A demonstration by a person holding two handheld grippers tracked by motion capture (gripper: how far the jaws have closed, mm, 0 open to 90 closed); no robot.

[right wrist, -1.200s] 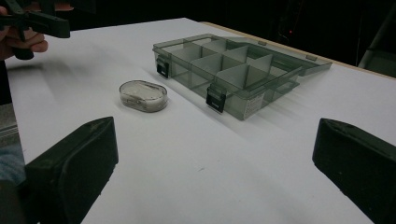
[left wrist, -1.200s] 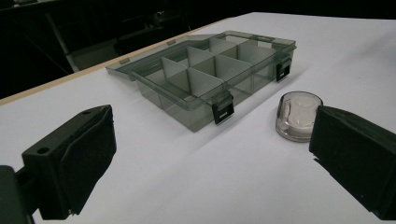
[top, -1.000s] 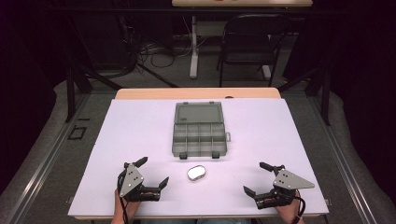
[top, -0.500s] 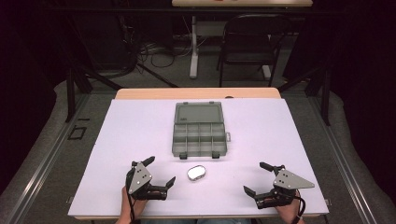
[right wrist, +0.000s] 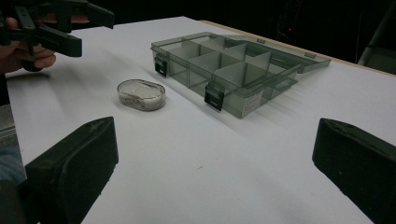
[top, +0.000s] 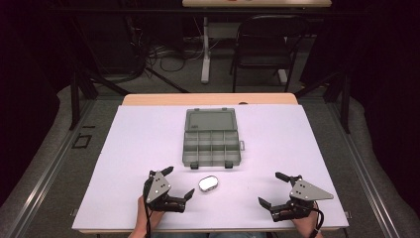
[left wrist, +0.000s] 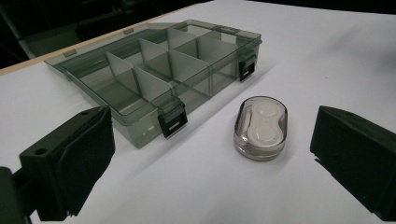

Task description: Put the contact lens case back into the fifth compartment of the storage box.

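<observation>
Left gripper [top: 179, 185]: jaws spread wide, holding nothing; aimed at the capsule from its left, near but apart.
Capsule [left wrist: 260, 128]: small clear oval case, flat on the white surface [top: 148, 144], just in front of the organiser's latched edge.
Risk, capsule: smooth rounded shell likely slips or squirts from the pads if closed off-centre; a low jaw may push it against the box.
Organiser box [top: 210, 144]: lid open, compartments apparently empty; a light shell, liable to slide if bumped.
Right gripper [top: 279, 190]: jaws parted, empty, well apart from both items.
</observation>
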